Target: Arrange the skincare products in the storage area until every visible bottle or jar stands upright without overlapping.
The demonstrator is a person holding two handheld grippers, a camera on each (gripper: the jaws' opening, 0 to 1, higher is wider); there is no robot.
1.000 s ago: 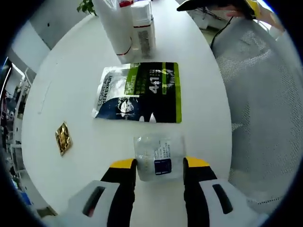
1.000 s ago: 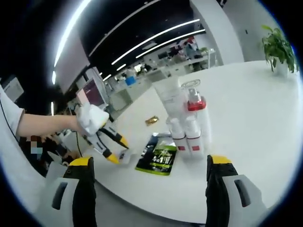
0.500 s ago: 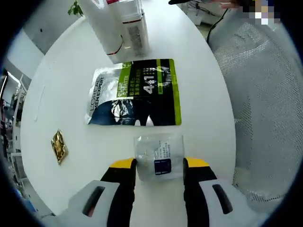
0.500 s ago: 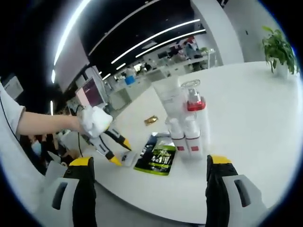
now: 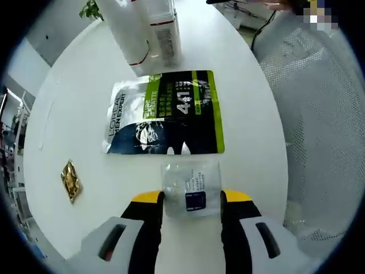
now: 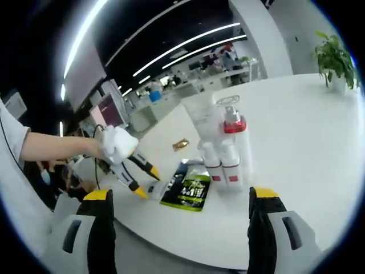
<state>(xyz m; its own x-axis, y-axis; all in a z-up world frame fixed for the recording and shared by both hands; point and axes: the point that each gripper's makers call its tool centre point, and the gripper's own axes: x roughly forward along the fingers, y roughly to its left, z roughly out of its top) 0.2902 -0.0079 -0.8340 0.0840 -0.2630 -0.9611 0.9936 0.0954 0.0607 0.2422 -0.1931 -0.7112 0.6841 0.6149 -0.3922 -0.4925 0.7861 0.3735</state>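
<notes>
Lying flat between the left gripper [image 5: 191, 197] jaws, pinched from both sides: a clear sachet [image 5: 191, 187] on the white table [image 5: 74, 114]. Lying just at 12 o'clock of it, the green-and-black pouch [image 5: 165, 112]; standing beyond, white bottles [image 5: 151, 31]. Hanging spread wide over the table edge, holding nothing: the right gripper [image 6: 179, 205].

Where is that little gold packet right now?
In the left gripper view, the gold packet lies alone on the white table, left of the dark sachet.
</notes>
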